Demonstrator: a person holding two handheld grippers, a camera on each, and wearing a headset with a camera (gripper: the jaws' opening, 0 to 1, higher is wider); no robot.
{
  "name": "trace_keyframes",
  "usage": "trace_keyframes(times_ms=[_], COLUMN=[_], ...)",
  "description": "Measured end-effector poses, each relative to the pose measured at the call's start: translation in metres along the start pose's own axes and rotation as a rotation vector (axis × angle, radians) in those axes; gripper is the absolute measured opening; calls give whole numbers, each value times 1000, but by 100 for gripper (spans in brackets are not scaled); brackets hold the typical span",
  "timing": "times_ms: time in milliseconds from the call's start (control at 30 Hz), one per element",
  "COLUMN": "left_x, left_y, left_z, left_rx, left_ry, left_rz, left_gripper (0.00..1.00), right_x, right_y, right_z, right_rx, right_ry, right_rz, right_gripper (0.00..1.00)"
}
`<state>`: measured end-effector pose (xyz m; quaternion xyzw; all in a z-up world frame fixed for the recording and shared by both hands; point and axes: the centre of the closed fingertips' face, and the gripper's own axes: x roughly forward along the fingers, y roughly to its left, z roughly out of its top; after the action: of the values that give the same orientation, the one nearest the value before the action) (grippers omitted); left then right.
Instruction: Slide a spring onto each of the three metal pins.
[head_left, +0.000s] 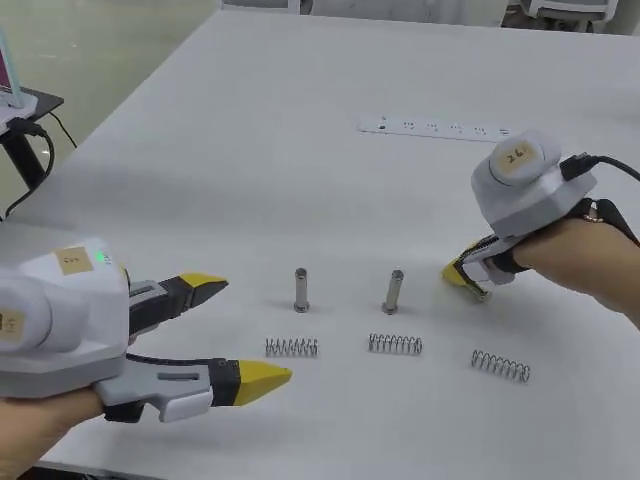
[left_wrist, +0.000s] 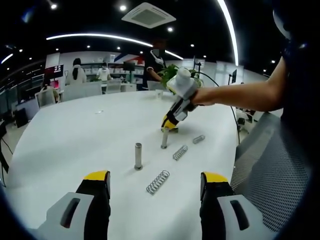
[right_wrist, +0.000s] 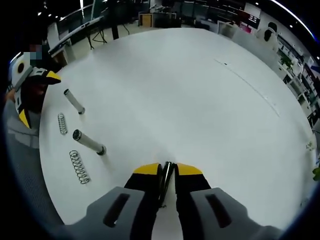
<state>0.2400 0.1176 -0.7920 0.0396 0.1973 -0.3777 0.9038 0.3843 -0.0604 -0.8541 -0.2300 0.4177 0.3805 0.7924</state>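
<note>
Two metal pins stand upright on the white table (head_left: 300, 180), one on the left (head_left: 301, 290) and one on the right (head_left: 393, 291). Three springs lie in a row in front of them: left (head_left: 291, 347), middle (head_left: 395, 344), right (head_left: 500, 365). My left gripper (head_left: 235, 330) hovers open at the near left, with nothing between its jaws. Its own view looks along the nearest pin (left_wrist: 138, 156) and spring (left_wrist: 158, 181). My right gripper (head_left: 467, 278) is tipped down to the table right of the pins. It is shut on a third metal pin (right_wrist: 166, 180).
A white power strip (head_left: 440, 128) lies flat on the table further back. The table's left edge runs diagonally, with a stand and cables (head_left: 25, 130) beyond it. People (left_wrist: 77, 72) and desks are in the far background.
</note>
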Motion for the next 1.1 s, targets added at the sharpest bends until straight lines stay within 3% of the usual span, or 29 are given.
trace_keyframes(times_ms=[400,1100], left_x=[0,2], left_y=[1,-5], left_z=[0,-1], left_rx=[5,20], left_ry=[1,12], left_rz=[-1,-13], left_gripper=[69,68], right_x=[-1,-45], right_y=[1,3], right_z=[-1,0], right_rx=[39,35], right_ry=[2,-66], right_rz=[-9,-33], right_gripper=[6,6])
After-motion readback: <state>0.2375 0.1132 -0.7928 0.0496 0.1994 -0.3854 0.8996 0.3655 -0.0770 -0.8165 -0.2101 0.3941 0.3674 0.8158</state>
